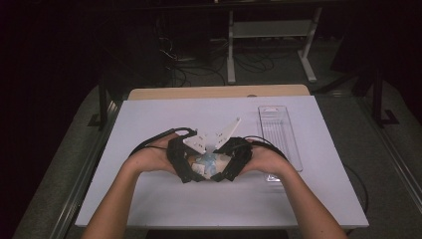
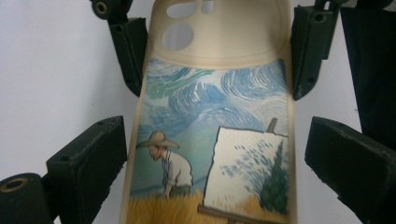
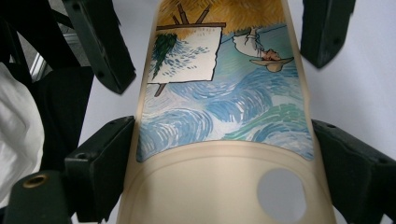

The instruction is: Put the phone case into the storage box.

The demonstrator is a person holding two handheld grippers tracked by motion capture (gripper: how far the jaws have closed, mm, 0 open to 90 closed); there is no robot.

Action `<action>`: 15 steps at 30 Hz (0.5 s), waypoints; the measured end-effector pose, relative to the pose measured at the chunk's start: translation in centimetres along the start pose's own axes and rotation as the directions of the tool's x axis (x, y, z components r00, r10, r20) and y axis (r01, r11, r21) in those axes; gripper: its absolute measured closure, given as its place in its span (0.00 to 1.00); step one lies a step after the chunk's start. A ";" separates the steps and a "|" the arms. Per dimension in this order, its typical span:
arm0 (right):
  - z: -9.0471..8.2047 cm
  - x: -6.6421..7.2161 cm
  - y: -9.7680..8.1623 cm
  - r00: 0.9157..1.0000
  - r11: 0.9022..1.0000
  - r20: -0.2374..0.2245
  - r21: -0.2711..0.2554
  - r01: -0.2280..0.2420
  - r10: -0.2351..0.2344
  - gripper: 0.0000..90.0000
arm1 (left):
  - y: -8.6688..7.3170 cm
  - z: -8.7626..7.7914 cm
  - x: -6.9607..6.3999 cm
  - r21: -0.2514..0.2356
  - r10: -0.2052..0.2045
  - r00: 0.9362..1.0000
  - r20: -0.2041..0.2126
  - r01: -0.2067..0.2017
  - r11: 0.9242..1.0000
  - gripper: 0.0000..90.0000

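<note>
Black jaws of the left gripper (image 2: pixel 212 154) rise either side of a phone case (image 2: pixel 212 140) printed with a painting of a straw-hatted figure at an easel under swirling blue sky. The case lies flat on the white table (image 1: pixel 149 199), and its long axis runs straight away from these jaws, with the beige camera-cutout end at the far side. A sliver of table shows between the right-hand pad and the case's edge, so this claw looks released rather than clenched. From the opposite end the right gripper (image 3: pixel 224 154) straddles the cutout end of the case; its jaws sit tight against both long edges, apparently grasping it, though full pressure is hard to judge. Seen from above, both hands meet over the case (image 1: pixel 209 162) near the middle of the table, equally close to it — one at each end. A clear plastic tray (image 1: pixel 278 134) lies just to the right of the case, beyond the right hand.
</note>
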State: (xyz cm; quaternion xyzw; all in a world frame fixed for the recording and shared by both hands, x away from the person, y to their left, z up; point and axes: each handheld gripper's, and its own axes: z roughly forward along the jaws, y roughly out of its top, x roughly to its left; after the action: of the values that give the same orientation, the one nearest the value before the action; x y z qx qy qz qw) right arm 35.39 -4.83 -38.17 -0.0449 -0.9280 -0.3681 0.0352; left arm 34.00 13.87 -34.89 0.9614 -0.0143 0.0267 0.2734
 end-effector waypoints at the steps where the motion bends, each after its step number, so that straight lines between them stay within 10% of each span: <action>1: -0.1 0.0 0.0 1.000 1.000 0.001 0.004 -0.005 0.005 0.13 | 0.0 -0.2 0.0 -0.003 -0.001 1.000 -0.005 0.001 1.000 0.06; 15: -1.4 -1.2 -1.1 0.994 0.995 0.046 -0.023 -0.094 0.095 0.12 | -2.1 -2.5 0.5 -0.084 -0.137 0.986 -0.093 0.129 0.988 0.03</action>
State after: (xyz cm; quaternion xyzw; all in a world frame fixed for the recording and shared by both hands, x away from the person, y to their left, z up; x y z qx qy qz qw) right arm 36.53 -6.69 -38.01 -0.0980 -0.9215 -0.3747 0.0302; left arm 34.52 16.95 -33.87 0.9465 0.0623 0.0554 0.3119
